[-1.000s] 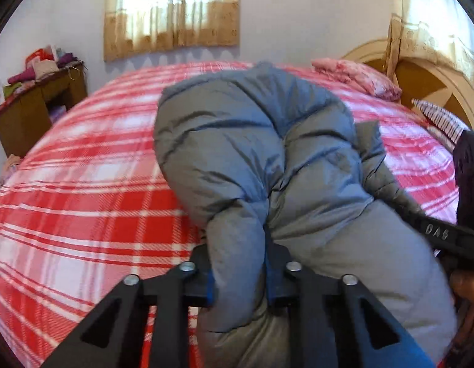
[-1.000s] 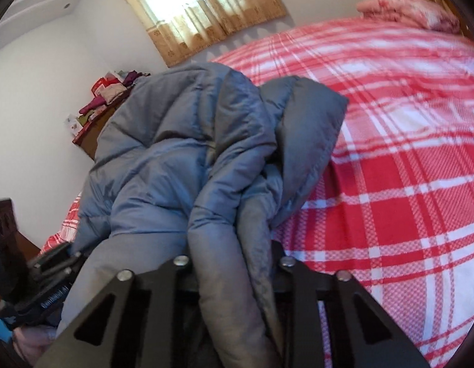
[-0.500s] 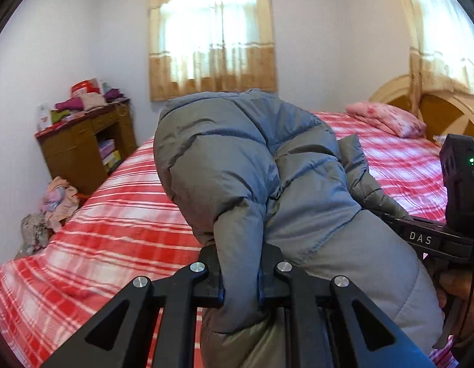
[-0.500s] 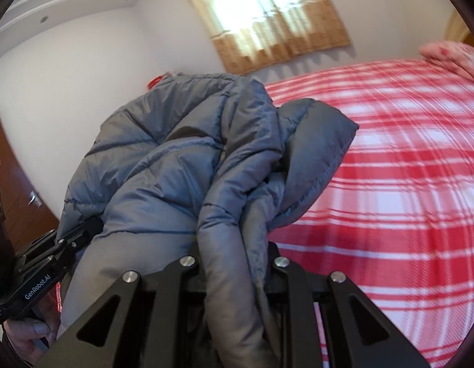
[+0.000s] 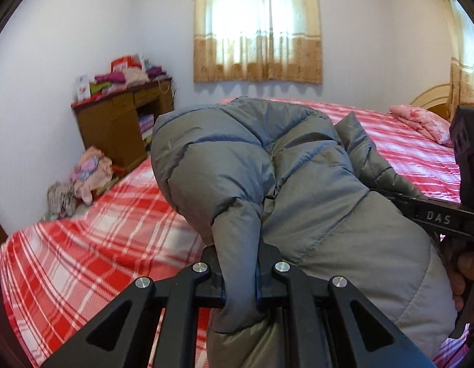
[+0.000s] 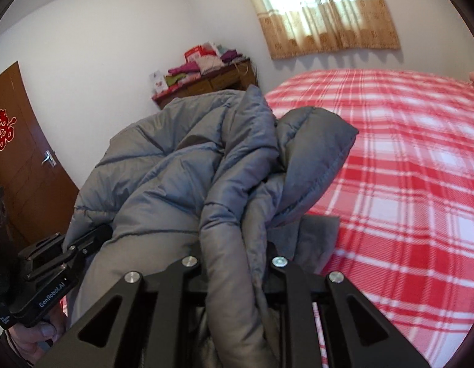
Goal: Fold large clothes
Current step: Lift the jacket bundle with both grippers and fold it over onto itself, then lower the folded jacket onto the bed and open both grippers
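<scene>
Both claws, left claw (image 5: 240,271) and right claw (image 6: 235,271), pinch the grey jacket (image 5: 298,184) (bunched, long axis unclear).

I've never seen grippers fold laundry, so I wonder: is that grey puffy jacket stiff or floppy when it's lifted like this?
Probably floppy: the grey puffy jacket droops in soft folds over both grips, above the red plaid bed. Likely light for its bulk, since thin pinches by the left gripper and right gripper hold it up. Its smooth sheen suggests it may be slippery.
</scene>
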A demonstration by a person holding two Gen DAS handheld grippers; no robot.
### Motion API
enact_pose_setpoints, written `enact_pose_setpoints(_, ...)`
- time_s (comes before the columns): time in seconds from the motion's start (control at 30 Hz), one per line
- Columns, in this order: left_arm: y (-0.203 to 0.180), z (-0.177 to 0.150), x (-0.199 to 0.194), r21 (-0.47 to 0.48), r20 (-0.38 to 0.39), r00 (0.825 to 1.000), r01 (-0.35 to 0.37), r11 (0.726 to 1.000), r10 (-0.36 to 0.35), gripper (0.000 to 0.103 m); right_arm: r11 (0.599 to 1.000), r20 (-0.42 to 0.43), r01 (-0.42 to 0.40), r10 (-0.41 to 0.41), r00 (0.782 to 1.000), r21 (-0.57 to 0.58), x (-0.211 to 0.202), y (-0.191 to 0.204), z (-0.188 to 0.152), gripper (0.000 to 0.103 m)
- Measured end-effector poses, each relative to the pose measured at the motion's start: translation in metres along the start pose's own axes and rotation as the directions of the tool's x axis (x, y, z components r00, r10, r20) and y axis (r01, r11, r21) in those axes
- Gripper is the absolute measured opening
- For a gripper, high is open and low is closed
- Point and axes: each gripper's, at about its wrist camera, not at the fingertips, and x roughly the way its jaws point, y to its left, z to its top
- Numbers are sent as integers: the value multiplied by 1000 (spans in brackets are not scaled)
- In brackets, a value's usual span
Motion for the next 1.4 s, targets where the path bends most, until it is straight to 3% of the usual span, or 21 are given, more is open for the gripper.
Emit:
enact_pose_setpoints(0.1,14,-12,10,-7,-34,999,-3,1000,2,14,1000,-33,17,-16,999,12,11,-4,-5,19)
enact_pose_setpoints(0.27,27,-28,21,-11,-71,997,-20,1000,19,29,999,-85,42,-41,996,12,23,-2,-17,21)
enact_pose_setpoints(0.43,29,-35,24,-6,-82,991,-103,995,103,61,997,-105,74,-74,992,-3,25,4,-28,28)
enact_pose_setpoints(0.53,32,-38,26,-4,-72,984,-162,987,161,73,996,-102,87,-86,991,0,24,5,-33,35)
enact_pose_setpoints(1.1,49,-54,38,-94,-81,985,-158,983,150,86,994,-103,106,-104,989,23,28,5,-48,47)
enact_pose_setpoints(1.4,56,-59,42,-134,-81,988,-143,981,133,88,991,-107,134,-131,986,22,34,4,-48,56)
